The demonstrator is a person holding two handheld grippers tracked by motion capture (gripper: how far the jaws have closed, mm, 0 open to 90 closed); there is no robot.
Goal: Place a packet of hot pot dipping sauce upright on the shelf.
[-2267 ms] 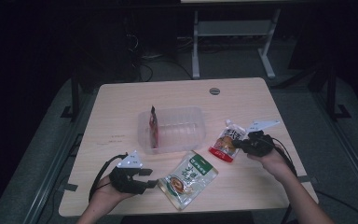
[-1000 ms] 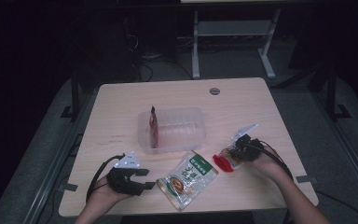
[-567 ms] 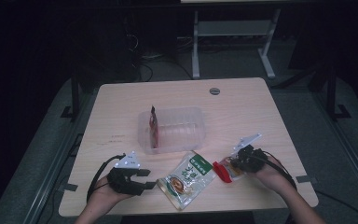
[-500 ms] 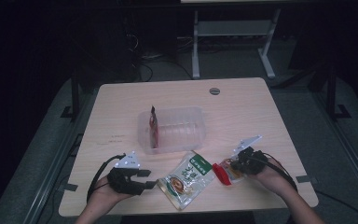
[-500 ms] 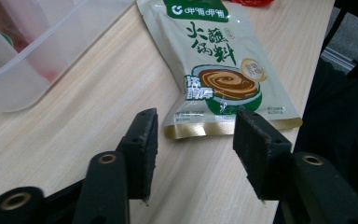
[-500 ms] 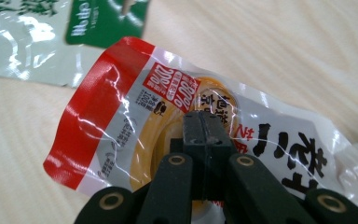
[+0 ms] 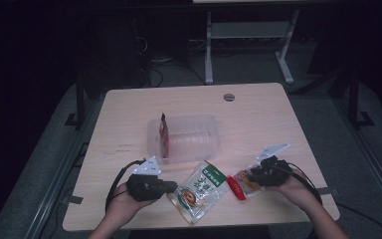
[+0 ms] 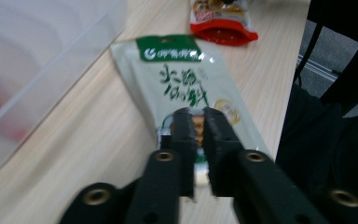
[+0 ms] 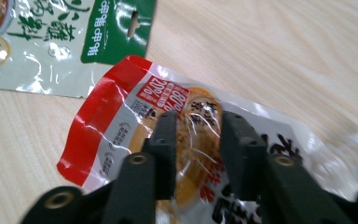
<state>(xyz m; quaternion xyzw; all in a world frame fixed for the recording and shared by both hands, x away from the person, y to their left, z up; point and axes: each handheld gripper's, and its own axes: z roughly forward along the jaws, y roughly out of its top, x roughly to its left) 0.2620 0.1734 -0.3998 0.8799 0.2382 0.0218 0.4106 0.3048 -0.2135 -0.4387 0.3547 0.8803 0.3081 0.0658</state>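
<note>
Fingers [image 8: 197, 122] pinching glossy green-topped pouch [image 8: 186, 88], flat

High view dim, surroundings black; gripper views brighter, near parts blurred, wrapper glare.

The clear tub [image 7: 186, 137] sits about mid-table [image 7: 258, 119], with one packet [image 7: 164, 137] standing up inside against its left wall. Toward the near edge, the noodle pouch [image 7: 197, 190] lies just in front of the tub, and the snack pouch [image 7: 242, 181] lies right beside it on the right. The left gripper [image 7: 171, 187] sits at the noodle pouch's left end, the right gripper [image 7: 254, 175] on the snack pouch's right end.
</note>
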